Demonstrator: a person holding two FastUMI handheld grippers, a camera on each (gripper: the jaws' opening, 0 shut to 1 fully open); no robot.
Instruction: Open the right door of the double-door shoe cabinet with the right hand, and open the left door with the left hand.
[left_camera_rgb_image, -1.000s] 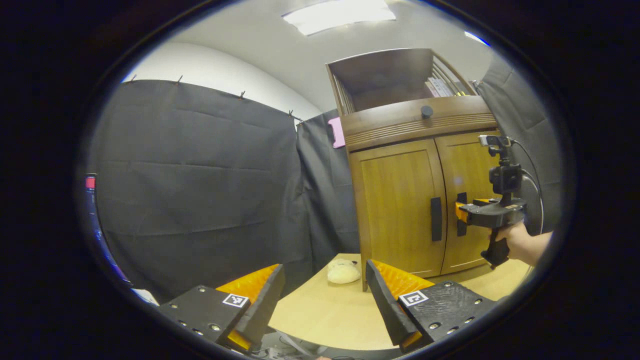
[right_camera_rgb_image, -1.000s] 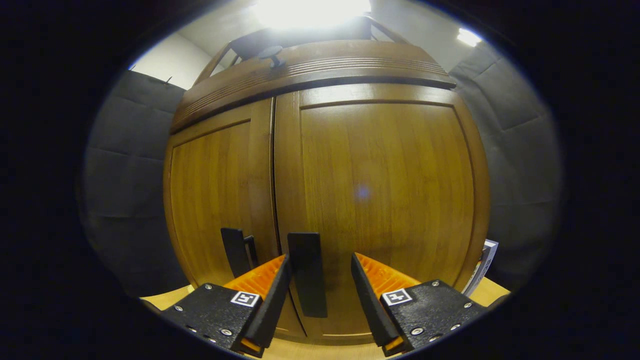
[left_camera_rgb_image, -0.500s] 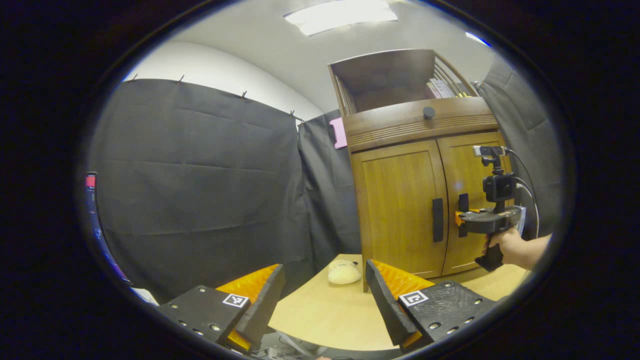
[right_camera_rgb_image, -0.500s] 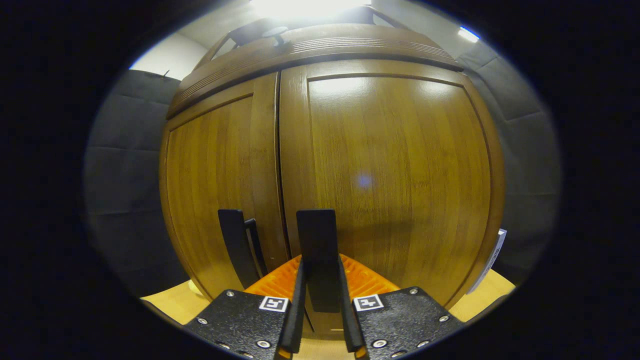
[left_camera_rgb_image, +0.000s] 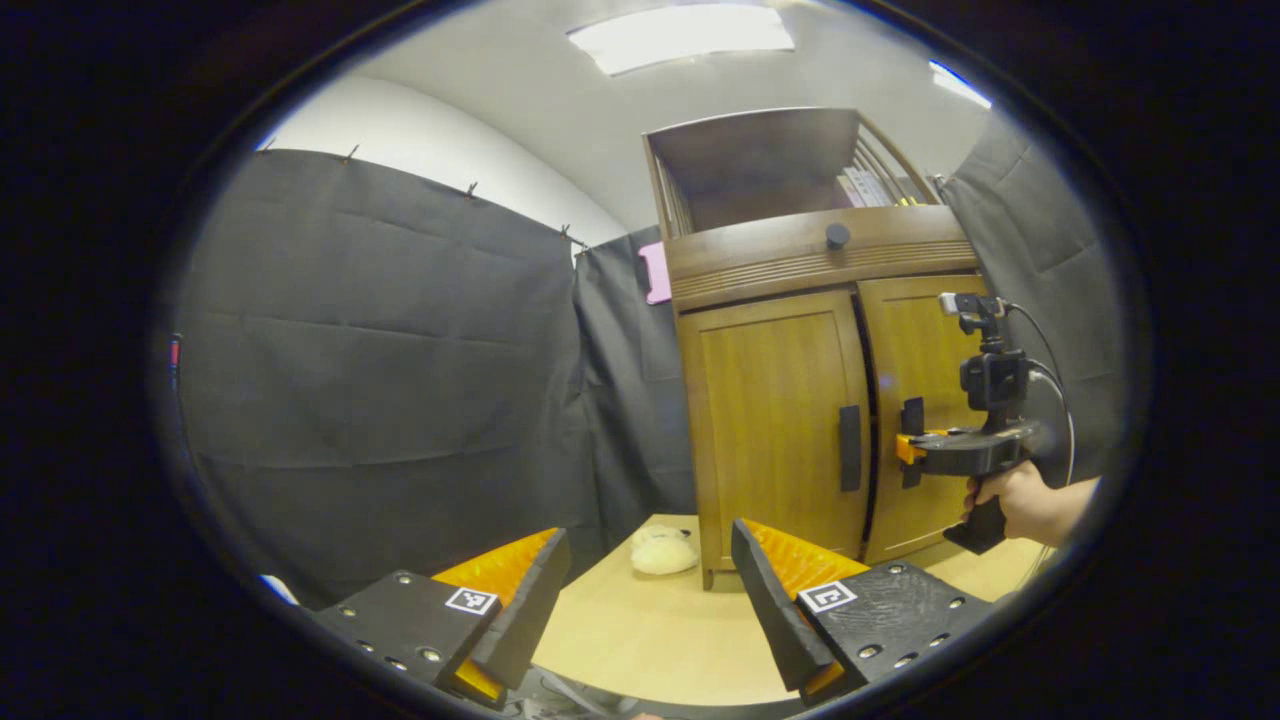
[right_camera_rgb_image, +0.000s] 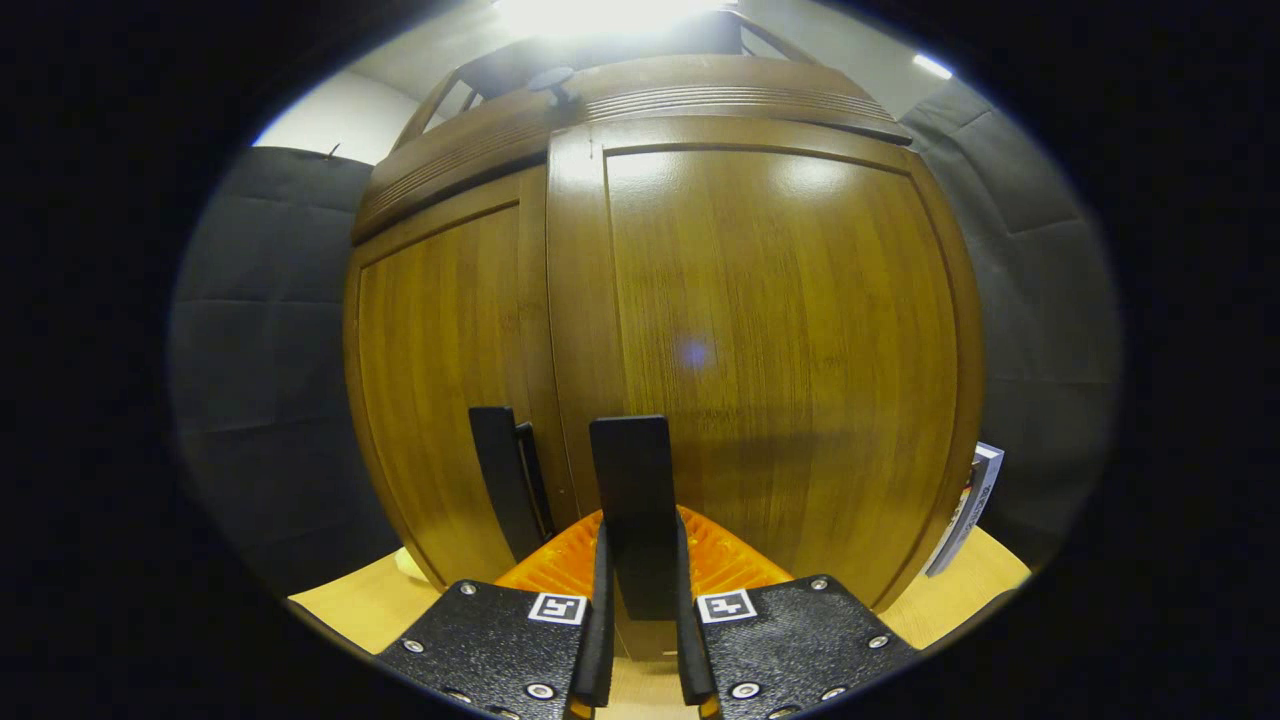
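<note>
Both right gripper (right_camera_rgb_image: 640, 640) fingers clamping door handle (right_camera_rgb_image: 632, 500)

Cabinets: one shoe cabinet (left_camera_rgb_image: 800, 270), right of centre
Doors: two, left door (left_camera_rgb_image: 770, 430) and right door (right_camera_rgb_image: 780, 350)
Handles: two, left handle (left_camera_rgb_image: 850, 448), right handle (right_camera_rgb_image: 632, 500)
Knobs: one knob (left_camera_rgb_image: 837, 236)
Plush toys: one plush toy (left_camera_rgb_image: 660, 552), lower centre
Grippers: two, left gripper (left_camera_rgb_image: 640, 610), right gripper (right_camera_rgb_image: 640, 640)

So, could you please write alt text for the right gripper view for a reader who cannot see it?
The right gripper is shut on the right door's handle of a wooden shoe cabinet. The right door stands slightly ajar; the left door and its handle are beside it.
</note>
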